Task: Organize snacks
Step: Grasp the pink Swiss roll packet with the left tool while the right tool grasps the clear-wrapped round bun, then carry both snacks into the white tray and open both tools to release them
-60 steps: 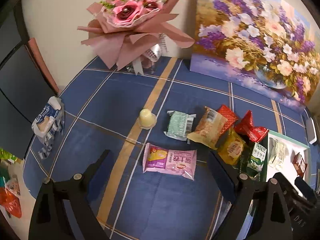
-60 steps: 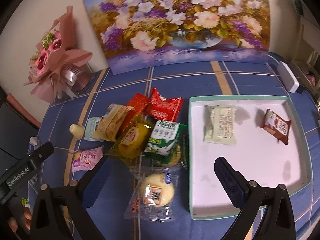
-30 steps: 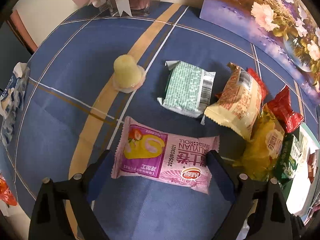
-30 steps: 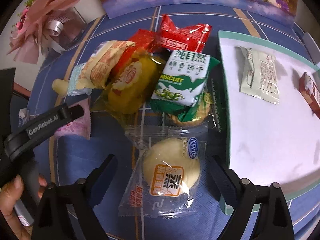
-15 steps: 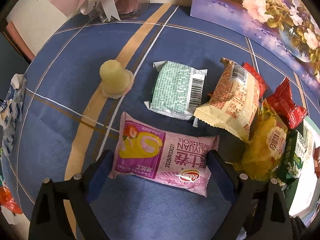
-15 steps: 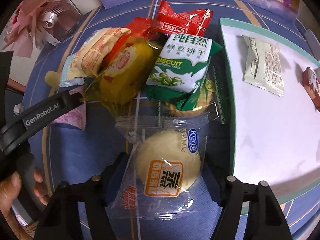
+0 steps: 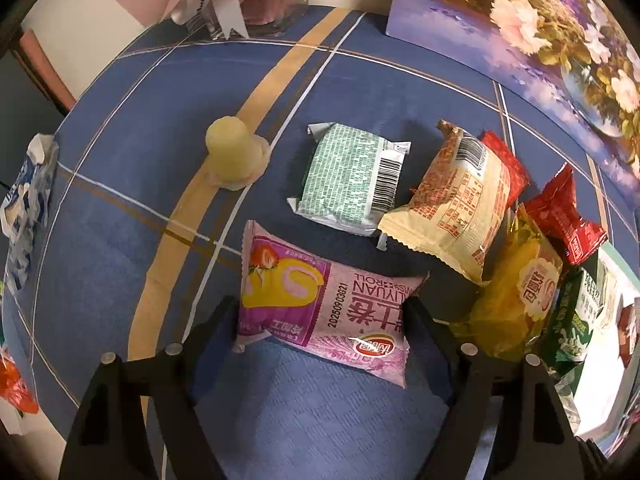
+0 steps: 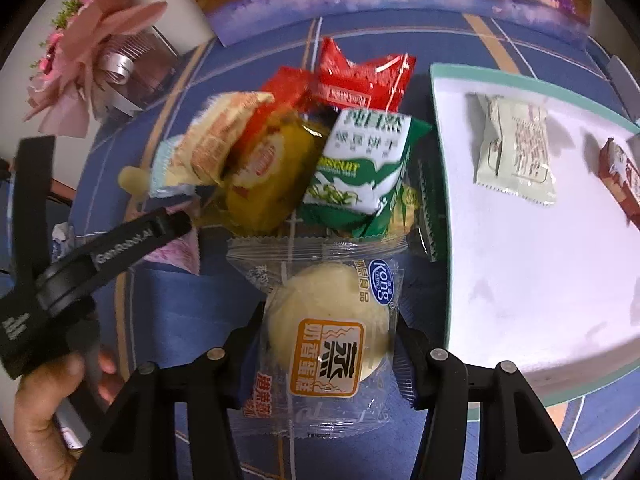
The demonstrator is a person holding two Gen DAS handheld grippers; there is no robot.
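Pinching opposite ends, each hand-held gripper [image 7: 322, 312] [image 8: 326, 344] clamps its snack packet.

A blue tablecloth [image 7: 132, 128] with white and tan stripes covers the table. A floral painting [image 7: 532, 28] of white and purple blooms in a glass vase leans upright at the far edge against the pale wall. Beside it stands a pink paper-wrapped bouquet [image 8: 76, 68] with white ribbons, its base resting on the cloth. A crumpled blue-and-white packet [image 7: 24, 196] sits at the cloth's left edge, well apart from the painting and bouquet.
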